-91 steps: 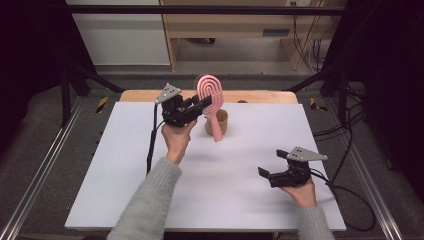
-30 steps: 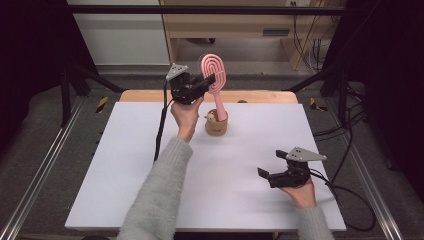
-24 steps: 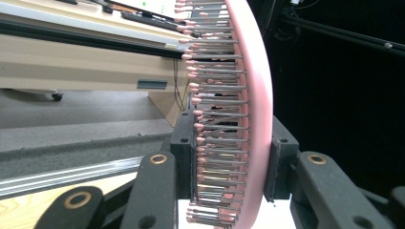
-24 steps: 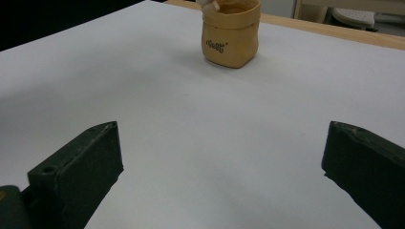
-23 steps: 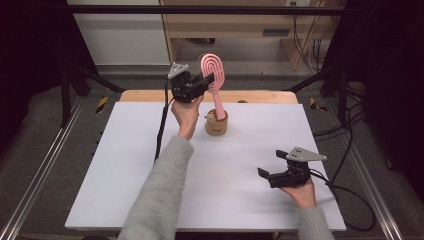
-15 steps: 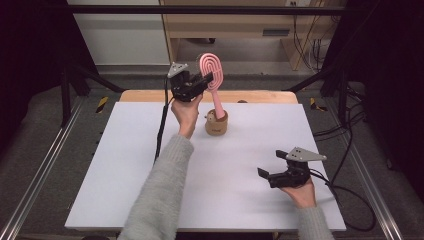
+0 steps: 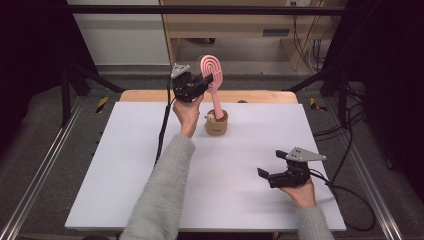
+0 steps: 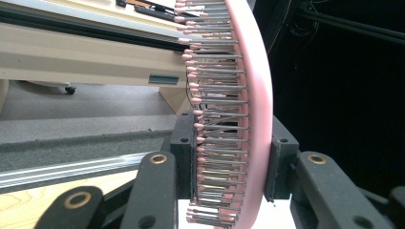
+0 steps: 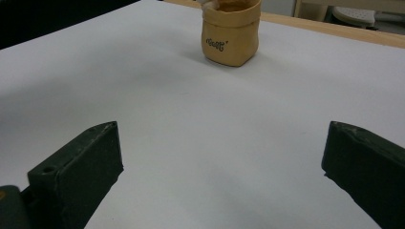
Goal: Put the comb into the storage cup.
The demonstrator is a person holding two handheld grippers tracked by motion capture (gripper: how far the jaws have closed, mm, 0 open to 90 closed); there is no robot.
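Note:
A pink hairbrush stands with its handle down in a small tan cup at the back middle of the white table. My left gripper is raised above the table and shut on the brush's head. In the left gripper view the bristled head sits edge-on between the two black pads. My right gripper rests low near the table's front right, open, nothing between its fingers. It faces the tan cup across bare table, its own jaws spread wide.
A wooden strip borders the table's far edge, with a wooden shelf unit behind it. Metal rails run along the left and right sides. Black cables trail off the right edge.
Since three seconds ago my left gripper has lifted and moved toward the back with the brush, which now stands more upright in the cup. The right gripper has stayed still.

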